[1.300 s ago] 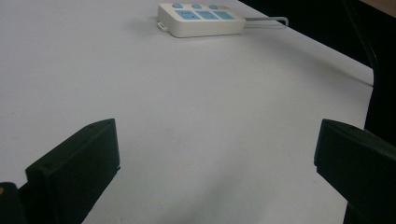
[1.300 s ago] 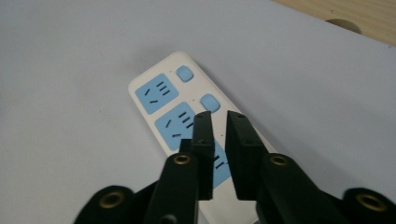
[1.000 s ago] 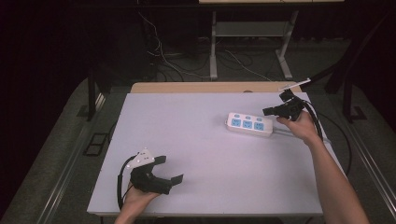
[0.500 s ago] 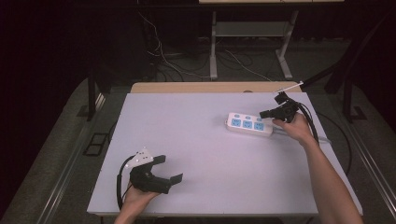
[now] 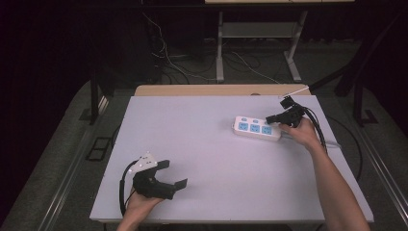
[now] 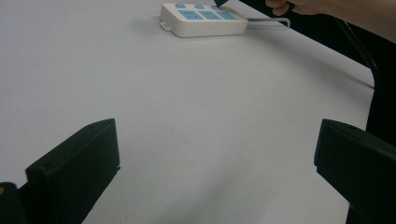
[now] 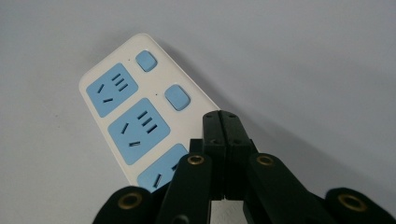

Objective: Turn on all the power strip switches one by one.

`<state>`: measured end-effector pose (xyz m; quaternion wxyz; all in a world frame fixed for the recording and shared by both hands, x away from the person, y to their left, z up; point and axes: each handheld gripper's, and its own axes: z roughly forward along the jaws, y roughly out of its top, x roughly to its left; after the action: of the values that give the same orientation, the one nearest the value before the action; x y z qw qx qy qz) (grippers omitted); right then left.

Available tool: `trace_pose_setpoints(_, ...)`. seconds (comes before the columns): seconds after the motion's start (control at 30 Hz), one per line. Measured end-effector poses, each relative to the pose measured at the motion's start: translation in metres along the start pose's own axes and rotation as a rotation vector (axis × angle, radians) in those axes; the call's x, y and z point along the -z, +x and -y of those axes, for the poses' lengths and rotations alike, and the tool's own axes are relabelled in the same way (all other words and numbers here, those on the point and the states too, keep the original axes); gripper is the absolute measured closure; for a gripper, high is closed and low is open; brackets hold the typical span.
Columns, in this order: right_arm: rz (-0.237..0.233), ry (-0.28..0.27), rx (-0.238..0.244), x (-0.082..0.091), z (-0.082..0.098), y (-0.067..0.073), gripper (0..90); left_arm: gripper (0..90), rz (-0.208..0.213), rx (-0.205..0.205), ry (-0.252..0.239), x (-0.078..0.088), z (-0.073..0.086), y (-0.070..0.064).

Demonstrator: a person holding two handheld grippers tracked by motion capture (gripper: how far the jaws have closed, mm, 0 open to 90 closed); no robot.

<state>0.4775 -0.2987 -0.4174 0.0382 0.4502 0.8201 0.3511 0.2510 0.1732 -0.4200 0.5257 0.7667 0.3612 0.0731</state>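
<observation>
Over the power strip [image 7: 135,116] (unlabelled) hangs the closed right gripper [image 7: 223,120].

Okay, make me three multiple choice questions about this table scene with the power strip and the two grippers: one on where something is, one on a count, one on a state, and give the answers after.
1. Where on the table does the power strip lie?
A. near the person's left gripper
B. on the right half, toward the far edge
C. at the centre of the near edge

2. How many blue socket faces does the power strip carry?
A. one
B. three
C. five

3. How do the jaws of the right gripper stand?
A. closed together with nothing between them
C. clamped on the strip's cable
B. wide open around the strip

Answers:
1 B, the high view shows it at the right, far from the left gripper.
2 B, three blue squares lie in a row along it.
3 A, the right gripper view shows both jaws pressed flat together above the strip.
</observation>
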Motion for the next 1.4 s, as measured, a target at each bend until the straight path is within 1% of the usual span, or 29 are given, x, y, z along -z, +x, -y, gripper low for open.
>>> trace_pose_setpoints(0.33,-0.004,0.005,-0.006,-0.0014,0.0007,-0.0016,90.0,0.0,0.0,-0.003,0.008,-0.0004,0.0,0.0011)
trace_pose_setpoints(0.4,0.009,0.01,0.007,-0.0019,0.0003,0.0004,90.0,0.0,0.0,-0.003,0.009,-0.0004,0.0002,0.0014)
trace_pose_setpoints(0.53,0.013,0.012,0.012,-0.0022,0.0004,0.0009,90.0,0.0,0.008,0.0,0.002,0.0004,-0.0001,0.0017)
trace_pose_setpoints(0.6,0.016,0.013,0.023,-0.0025,0.0006,0.0014,90.0,0.0,0.009,-0.002,-0.001,0.0008,-0.0005,0.0022)
trace_pose_setpoints(0.63,0.009,0.017,0.024,-0.0026,0.0005,0.0014,90.0,0.0,0.008,-0.002,0.0,0.0009,-0.0006,0.0024)
trace_pose_setpoints(0.77,0.025,0.023,0.047,-0.003,-0.0001,0.0042,90.0,0.0,0.008,-0.002,0.001,0.0007,-0.0005,0.0028)
trace_pose_setpoints(0.97,0.034,0.033,0.047,-0.0037,-0.001,0.0057,90.0,0.0,0.01,-0.007,0.006,0.0005,-0.0005,0.0015)
trace_pose_setpoints(1.03,0.048,0.041,0.065,-0.0043,-0.0016,0.0071,90.0,0.0,0.01,-0.007,0.007,0.0004,-0.0005,0.0013)
trace_pose_setpoints(1.23,0.05,0.047,0.055,-0.0042,-0.0028,0.0072,90.0,0.0,0.011,-0.006,0.005,0.0002,-0.0004,0.0015)
trace_pose_setpoints(1.3,0.031,0.042,0.04,-0.0039,-0.002,0.0056,90.0,0.0,0.013,-0.005,0.006,-0.0003,-0.0002,0.0019)
trace_pose_setpoints(1.4,0.021,0.043,0.027,-0.0032,-0.0017,0.0047,90.0,0.0,0.014,-0.006,0.009,-0.0008,-0.0002,0.0021)
